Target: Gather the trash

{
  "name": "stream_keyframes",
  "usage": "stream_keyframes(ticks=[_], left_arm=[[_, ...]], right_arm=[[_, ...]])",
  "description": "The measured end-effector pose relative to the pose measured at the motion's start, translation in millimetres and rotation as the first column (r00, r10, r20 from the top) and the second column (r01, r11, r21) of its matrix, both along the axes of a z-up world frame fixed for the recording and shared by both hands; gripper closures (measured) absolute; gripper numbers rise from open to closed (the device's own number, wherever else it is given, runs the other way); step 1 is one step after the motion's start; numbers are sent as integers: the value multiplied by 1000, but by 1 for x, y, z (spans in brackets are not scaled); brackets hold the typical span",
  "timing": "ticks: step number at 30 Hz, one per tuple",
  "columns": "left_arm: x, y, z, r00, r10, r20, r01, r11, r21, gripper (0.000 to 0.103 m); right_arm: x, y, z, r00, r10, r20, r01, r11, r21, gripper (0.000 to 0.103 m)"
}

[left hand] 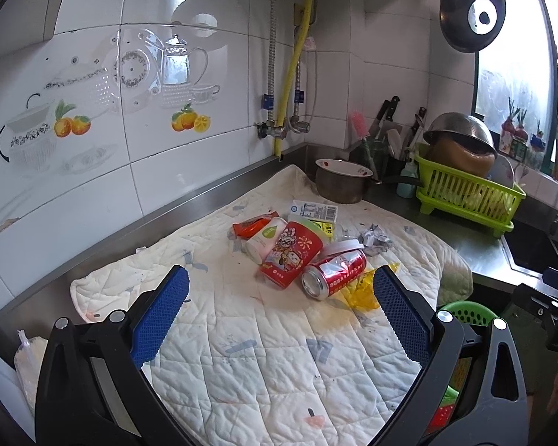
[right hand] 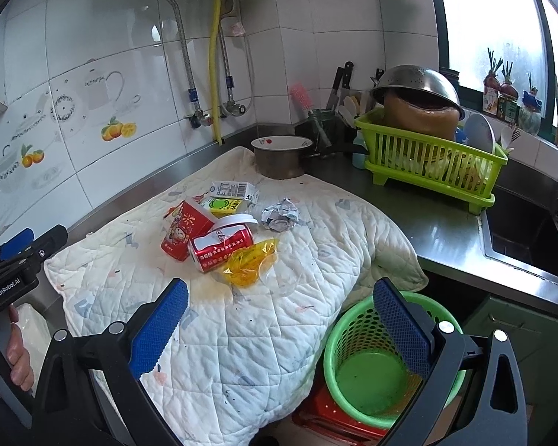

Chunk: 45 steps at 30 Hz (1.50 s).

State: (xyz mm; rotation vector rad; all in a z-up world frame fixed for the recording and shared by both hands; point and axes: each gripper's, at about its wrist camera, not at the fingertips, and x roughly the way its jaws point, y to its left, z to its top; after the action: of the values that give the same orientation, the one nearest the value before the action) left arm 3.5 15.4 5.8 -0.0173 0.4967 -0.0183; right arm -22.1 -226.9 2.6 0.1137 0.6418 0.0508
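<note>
A heap of trash lies on a white quilted mat (left hand: 264, 338) (right hand: 241, 334): a red soda can (left hand: 333, 273) (right hand: 221, 247), a red paper cup (left hand: 292, 254) (right hand: 182, 230), a yellow plastic wrapper (left hand: 361, 290) (right hand: 247, 264), a crumpled paper ball (left hand: 374, 239) (right hand: 281, 213), a white milk carton (left hand: 314, 210) (right hand: 236, 189), a white bottle (left hand: 264, 239) and an orange wrapper (left hand: 251, 226). My left gripper (left hand: 281, 282) is open and empty, just short of the can. My right gripper (right hand: 281, 293) is open and empty, above the mat's edge. A green perforated basket (right hand: 372, 379) (left hand: 465, 312) stands below the counter.
A metal pot (left hand: 340, 182) (right hand: 281, 158) stands behind the mat. A green dish rack (left hand: 468, 195) (right hand: 431, 163) with an upturned steel bowl is at the right, next to a sink (right hand: 532, 238). The tiled wall with pipes is behind. The left gripper shows in the right wrist view (right hand: 18, 256).
</note>
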Motion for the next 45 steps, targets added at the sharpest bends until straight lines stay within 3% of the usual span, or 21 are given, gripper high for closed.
stream_keyframes(ticks=[45], left_arm=[[5,6,-5,1000,10,-18,-10,1000,-8,5]], right_arm=[[9,3,-6,1000,14,-4,-14,1000,11,6]])
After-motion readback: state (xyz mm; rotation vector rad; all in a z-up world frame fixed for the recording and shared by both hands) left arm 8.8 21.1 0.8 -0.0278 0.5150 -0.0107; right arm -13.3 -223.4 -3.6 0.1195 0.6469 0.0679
